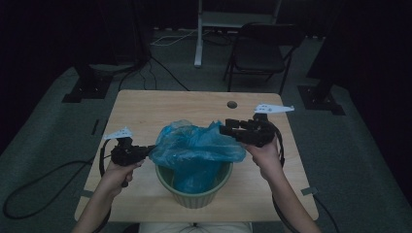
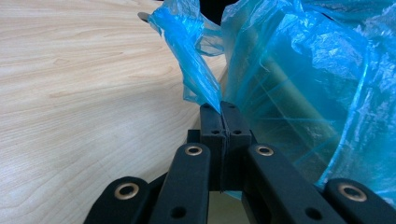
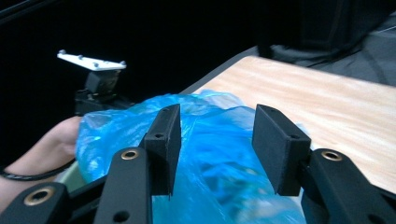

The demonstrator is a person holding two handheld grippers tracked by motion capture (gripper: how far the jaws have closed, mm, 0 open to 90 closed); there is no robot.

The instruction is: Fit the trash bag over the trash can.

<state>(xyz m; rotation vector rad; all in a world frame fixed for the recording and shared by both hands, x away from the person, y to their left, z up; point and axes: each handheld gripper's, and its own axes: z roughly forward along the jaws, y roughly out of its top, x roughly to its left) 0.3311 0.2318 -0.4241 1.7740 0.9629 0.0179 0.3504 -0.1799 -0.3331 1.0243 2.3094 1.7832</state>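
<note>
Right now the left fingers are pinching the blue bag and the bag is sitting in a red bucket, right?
Not quite: the bucket is pale green, not red, as the high view shows. The rest holds: the left gripper has its fingers shut on a fold of the blue bag, and the bag sits in that bucket.

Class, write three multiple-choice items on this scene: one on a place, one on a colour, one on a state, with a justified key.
1. Where does the green bin stand?
A. on the floor
B. at the near edge of the wooden table
C. on the folding chair

2. What colour is the plastic bag?
A. blue
B. black
C. white

3. How are the left gripper jaws?
A. wide open
B. shut on the bag's edge
C. shut on nothing

Key: B, it sits on the tabletop near the person; A, blue film billows over the bin; B, the jaws meet with film pinched between.
</note>
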